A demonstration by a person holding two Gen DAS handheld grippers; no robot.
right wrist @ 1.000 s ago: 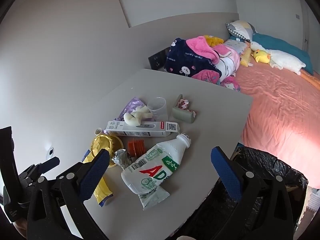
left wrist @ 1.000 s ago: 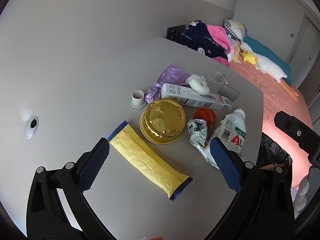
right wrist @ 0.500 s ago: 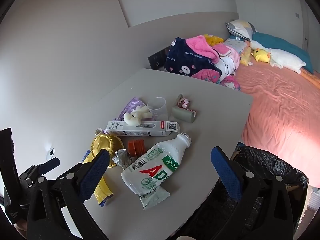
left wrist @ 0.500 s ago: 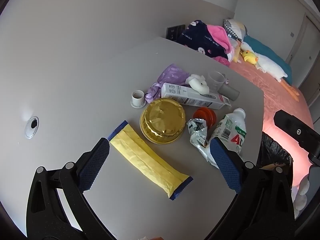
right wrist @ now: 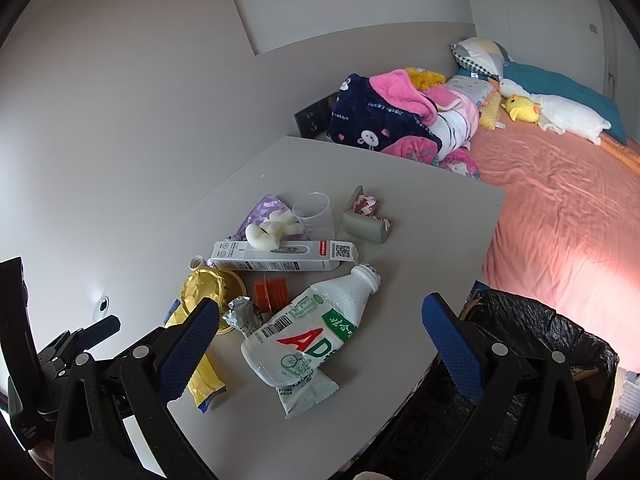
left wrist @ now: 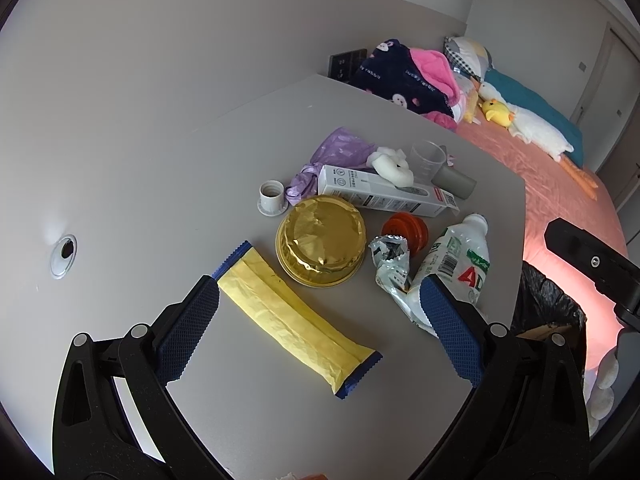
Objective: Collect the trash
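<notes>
Both grippers hover jaws wide apart over trash-strewn table, nothing gripped, no pickup begun.

Left gripper [left wrist: 320, 324] straddles yellow wrapper [left wrist: 294, 318] lying flat near the table's [left wrist: 200, 152] front edge, likely first grab; right gripper [right wrist: 320, 336] is over crushed plastic bottle [right wrist: 310, 330], red "AD" and barcode readable, lying on its side toward the right edge. Black bin bag [right wrist: 532, 344] sits open just off that edge, so drops are short. Mid-table cluster: gold foil dish [left wrist: 322, 238], silver wrapper [left wrist: 390, 268], orange cap [left wrist: 406, 230], thermometer box [right wrist: 282, 256] showing "36.8" and QR code, clear cup [right wrist: 314, 216], purple bag [left wrist: 336, 156]. Blanket [right wrist: 372, 116] past the far edge reads "rabbit".
</notes>
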